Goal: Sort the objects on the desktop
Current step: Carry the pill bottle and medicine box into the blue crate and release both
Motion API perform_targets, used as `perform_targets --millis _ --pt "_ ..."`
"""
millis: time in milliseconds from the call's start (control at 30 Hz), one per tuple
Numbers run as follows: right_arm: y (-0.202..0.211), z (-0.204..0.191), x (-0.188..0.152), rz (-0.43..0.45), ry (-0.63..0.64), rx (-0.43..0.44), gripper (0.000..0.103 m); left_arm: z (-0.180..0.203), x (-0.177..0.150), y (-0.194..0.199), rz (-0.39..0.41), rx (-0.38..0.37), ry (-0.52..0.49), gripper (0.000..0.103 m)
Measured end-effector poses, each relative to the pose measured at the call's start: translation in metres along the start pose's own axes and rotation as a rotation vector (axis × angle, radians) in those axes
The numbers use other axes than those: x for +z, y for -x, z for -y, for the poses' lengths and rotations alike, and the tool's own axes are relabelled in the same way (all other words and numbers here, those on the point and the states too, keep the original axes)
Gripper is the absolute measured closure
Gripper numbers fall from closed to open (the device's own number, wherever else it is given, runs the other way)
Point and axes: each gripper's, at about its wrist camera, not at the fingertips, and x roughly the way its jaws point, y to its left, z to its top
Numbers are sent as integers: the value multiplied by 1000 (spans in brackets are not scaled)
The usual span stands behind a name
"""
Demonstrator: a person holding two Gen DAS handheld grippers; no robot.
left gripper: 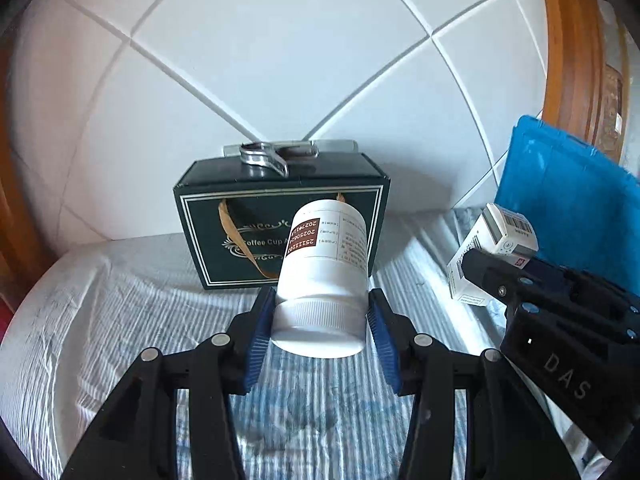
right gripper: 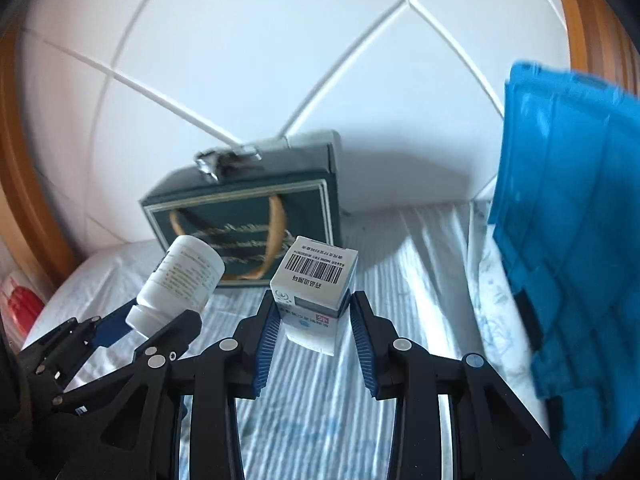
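My left gripper [left gripper: 322,312] is shut on a white pill bottle [left gripper: 326,276] with a brown label, gripped near its ribbed cap and lifted above the striped cloth. In the right wrist view the same white pill bottle [right gripper: 176,284] hangs at lower left in the left gripper [right gripper: 160,320]. My right gripper [right gripper: 314,316] is shut on a small white medicine box [right gripper: 314,280] with a barcode on top, also held off the cloth. That medicine box [left gripper: 494,252] shows at the right of the left wrist view, in the right gripper [left gripper: 476,270].
A dark green gift box [left gripper: 248,216] marked "Coffee Cup" stands against the white tiled wall, with a metal tool [left gripper: 266,160] on top. A blue plastic crate [right gripper: 560,208] rises at the right. The table wears a blue-striped cloth [left gripper: 120,320]. Something red [right gripper: 20,300] lies at far left.
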Motion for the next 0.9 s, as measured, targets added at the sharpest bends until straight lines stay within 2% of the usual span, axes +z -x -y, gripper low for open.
perform_targets --millis 167,300,467,600,733,833,900 --pt "72 -12 9 90 23 -8 68 10 10 67 80 4 0 57" --pt "130 -13 10 151 44 -49 68 21 9 117 139 -13 9 57" --pt "202 8 10 207 30 -78 67 69 11 170 196 -32 -20 57" --pt "250 41 18 226 18 -68 67 117 15 204 243 -46 -43 57" --pt "307 80 26 285 25 -77 67 173 18 236 279 -68 -47 57" --pt "351 121 31 316 49 -88 67 221 21 258 292 -92 -46 57" --pt "377 157 34 319 68 -104 67 254 21 267 269 -102 -50 57"
